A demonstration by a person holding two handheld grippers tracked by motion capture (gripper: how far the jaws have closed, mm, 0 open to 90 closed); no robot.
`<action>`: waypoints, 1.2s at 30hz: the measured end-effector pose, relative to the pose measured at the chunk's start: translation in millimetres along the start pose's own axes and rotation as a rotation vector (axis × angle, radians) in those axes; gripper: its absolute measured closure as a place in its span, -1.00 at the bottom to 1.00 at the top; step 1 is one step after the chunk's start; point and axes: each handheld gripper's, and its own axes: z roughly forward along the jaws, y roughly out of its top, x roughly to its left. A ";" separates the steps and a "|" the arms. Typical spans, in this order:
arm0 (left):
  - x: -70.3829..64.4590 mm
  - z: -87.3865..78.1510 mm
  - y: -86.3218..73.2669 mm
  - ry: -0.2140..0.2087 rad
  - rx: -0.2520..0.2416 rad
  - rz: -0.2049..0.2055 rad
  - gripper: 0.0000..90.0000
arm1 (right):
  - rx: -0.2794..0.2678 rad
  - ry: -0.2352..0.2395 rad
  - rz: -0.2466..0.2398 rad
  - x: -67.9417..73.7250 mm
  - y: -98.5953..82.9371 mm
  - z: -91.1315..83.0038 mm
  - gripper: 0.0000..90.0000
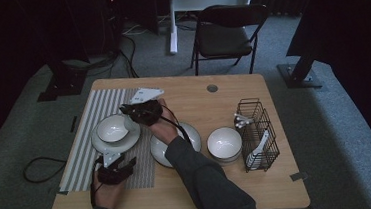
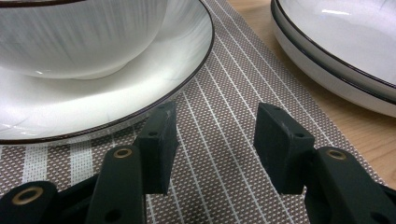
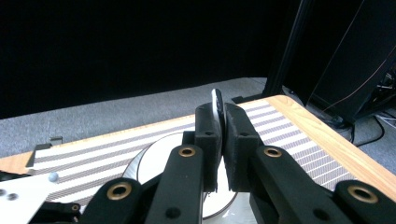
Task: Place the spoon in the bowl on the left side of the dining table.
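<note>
My right tool (image 3: 218, 140) gripped a spoon (image 3: 217, 103) above the bowl (image 1: 112, 129), not yet placed; my left tool (image 2: 215, 140) hung open, empty.

Overall: dim room, bg near black, esp. high view top/corners.
Table (image 1: 198, 103): evenly lit, soft shadows.
Glare: sheen on plate (image 2: 116, 88) in left gripper view.
Focus: both gripper views w/ slightly soft foreground; mild noise.

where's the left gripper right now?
High view: left gripper sits low at the table's near-left, jaws open over the striped placemat, just short of the plate holding a bowl.
</note>
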 end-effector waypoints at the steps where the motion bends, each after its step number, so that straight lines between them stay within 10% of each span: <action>1: 0.1 0.0 0.0 0.000 0.000 0.000 0.11 | -0.002 -0.002 -0.003 0.1 -0.4 2.1 0.89; 23: -0.3 -0.1 -0.1 -0.001 -0.003 0.003 0.11 | 0.013 -0.006 -0.019 3.7 -3.0 38.7 0.89; 36: -0.4 -0.3 -0.2 0.002 -0.004 0.002 0.11 | 0.038 -0.009 -0.033 4.5 -18.4 30.2 0.88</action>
